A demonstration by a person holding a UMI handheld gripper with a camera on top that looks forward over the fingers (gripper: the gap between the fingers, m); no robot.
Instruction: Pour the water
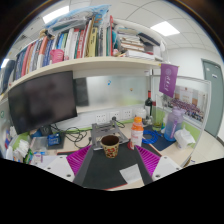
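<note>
Tongs point(111, 160) spread wide, holding nothing; purple pads point(76, 160) splayed to either side over a dark mat point(105, 170) on the desk point(200, 150). Just ahead, between the fingers but well clear of both: a small paper cup point(110, 146) with a dark patterned band, standing upright on the desk, mouth open. Just beside the cup, toward the right finger: a bottle point(137, 133) with an orange label and a white cap, upright, apart from the cup.

Judged as the vessel to pour from: that bottle. Probably light plastic, fairly stiff at the shoulder, softer and liable to dent at mid-body if squeezed hard; label likely smooth and a little slippery. Best taken around the lower middle, below the label's top edge, jaws square to the body, firm but not crushing. Cap seemingly on; cannot tell whether loosened. Cup very light and easy to knock over, so worth approaching from the bottle's far side.

Further out: a dark wine bottle point(150, 104), a black monitor point(42, 100) at the left, a shelf point(90, 64) of books above.
</note>
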